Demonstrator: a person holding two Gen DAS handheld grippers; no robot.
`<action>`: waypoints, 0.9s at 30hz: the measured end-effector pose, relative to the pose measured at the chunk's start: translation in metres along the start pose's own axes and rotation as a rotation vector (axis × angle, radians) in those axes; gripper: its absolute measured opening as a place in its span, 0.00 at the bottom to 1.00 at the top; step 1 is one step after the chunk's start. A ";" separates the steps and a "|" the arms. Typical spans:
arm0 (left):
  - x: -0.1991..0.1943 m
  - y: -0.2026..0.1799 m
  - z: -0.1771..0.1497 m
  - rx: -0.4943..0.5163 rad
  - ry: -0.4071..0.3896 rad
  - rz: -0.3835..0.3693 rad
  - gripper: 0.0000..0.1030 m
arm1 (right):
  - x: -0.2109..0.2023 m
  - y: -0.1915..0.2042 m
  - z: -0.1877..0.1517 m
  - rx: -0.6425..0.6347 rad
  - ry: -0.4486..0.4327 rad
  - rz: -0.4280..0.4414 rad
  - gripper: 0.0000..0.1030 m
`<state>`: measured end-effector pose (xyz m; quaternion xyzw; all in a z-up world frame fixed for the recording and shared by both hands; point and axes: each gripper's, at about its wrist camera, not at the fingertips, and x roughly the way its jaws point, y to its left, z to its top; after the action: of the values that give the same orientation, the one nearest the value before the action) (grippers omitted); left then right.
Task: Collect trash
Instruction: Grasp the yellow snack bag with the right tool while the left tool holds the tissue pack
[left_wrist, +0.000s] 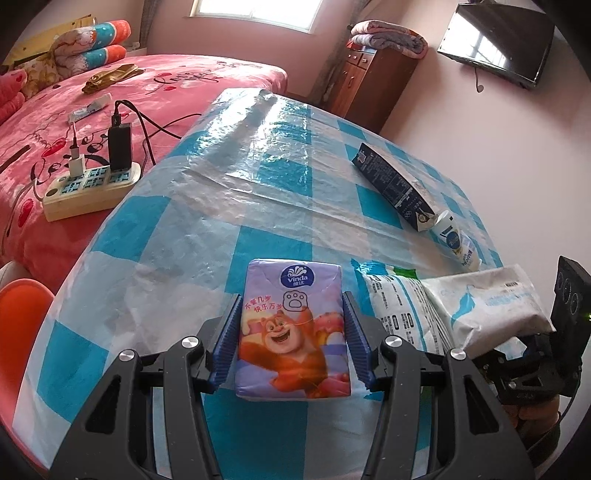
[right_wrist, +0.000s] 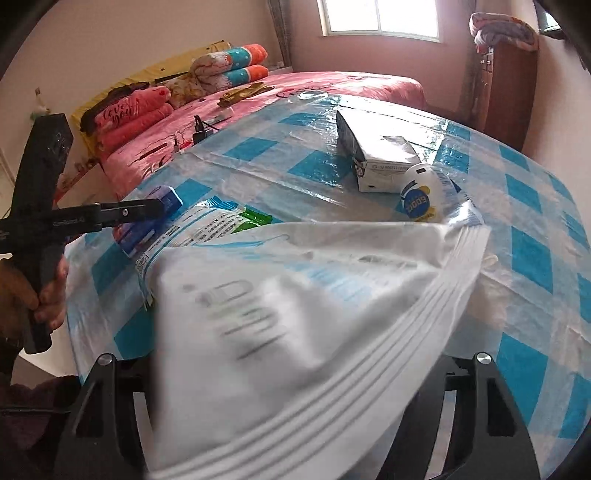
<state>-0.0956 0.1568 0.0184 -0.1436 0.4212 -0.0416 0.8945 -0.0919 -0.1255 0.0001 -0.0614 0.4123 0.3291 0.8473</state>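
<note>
Tissue pack (left_wrist: 291, 328) clamped between left jaws

Low in the left wrist view, the purple tissue pack (left_wrist: 293, 328) reads "Vinda" on a blue oval, with pink Chinese lettering I can't make out. In the right wrist view, upper left, a pink pillow (right_wrist: 127, 112) says "Love You"; the small bottle (right_wrist: 424, 197) shows "GOOD" upside down.

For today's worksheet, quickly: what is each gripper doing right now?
Left gripper: closed on the Vinda tissue pack.
Right gripper: white plastic pack between its jaws; grip cannot be told.
</note>
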 end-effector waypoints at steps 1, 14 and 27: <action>-0.001 0.000 -0.001 0.003 -0.001 -0.004 0.53 | 0.000 0.000 -0.001 0.006 -0.003 -0.002 0.69; -0.009 0.009 -0.010 0.005 -0.007 -0.071 0.53 | -0.018 0.009 -0.009 0.095 -0.026 -0.034 0.52; -0.023 0.024 -0.020 -0.015 -0.024 -0.108 0.53 | -0.046 0.025 -0.016 0.200 -0.041 0.059 0.42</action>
<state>-0.1268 0.1797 0.0168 -0.1733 0.4026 -0.0847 0.8948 -0.1378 -0.1357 0.0276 0.0421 0.4273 0.3123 0.8474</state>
